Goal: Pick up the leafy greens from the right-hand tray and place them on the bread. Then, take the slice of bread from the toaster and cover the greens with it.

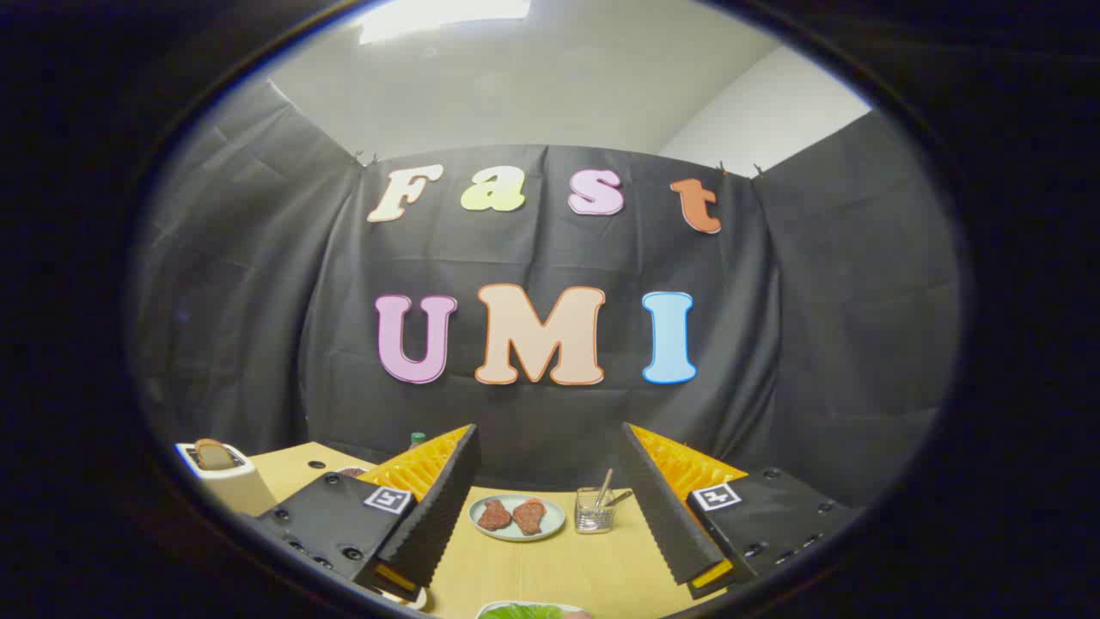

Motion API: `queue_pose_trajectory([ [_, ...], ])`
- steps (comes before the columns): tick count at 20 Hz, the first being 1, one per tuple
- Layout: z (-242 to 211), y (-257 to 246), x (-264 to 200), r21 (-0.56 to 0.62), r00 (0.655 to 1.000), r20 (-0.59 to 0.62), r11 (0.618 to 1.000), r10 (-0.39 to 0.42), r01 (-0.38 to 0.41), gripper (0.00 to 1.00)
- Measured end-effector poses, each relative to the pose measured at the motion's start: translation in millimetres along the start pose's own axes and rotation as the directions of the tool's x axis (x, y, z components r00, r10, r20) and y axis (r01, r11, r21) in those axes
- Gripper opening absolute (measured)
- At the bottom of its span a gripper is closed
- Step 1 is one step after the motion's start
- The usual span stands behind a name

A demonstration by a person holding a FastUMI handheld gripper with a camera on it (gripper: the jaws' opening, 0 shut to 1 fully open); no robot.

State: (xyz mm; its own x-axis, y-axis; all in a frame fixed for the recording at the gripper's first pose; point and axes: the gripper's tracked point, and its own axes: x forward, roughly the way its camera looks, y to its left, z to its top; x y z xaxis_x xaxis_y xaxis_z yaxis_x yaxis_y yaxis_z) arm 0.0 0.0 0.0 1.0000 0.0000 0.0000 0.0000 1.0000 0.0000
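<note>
Tool fingers spread wide, empty; greens, seemingly on tray, just below.

Green, ruffled leafy greens lie low and near, in a pale-rimmed tray, between the two fingers and closer than their tips; just the top edge of the leaves shows. The black-padded, orange-backed gripper hangs above the wooden table with fingers spread wide, touching nothing. Off beyond the left finger stands the white boxy toaster, upright at the table's far left corner. A browned slice of bread pokes up out of its slot, rounded crust on top.
</note>
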Motion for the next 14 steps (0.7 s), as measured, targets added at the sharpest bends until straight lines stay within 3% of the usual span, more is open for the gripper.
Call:
queue_pose_trajectory([
  [14,2.9,5.8,-10.1,-0.011,1.000,-0.006,1.000,-0.026,0.026,1.00],
])
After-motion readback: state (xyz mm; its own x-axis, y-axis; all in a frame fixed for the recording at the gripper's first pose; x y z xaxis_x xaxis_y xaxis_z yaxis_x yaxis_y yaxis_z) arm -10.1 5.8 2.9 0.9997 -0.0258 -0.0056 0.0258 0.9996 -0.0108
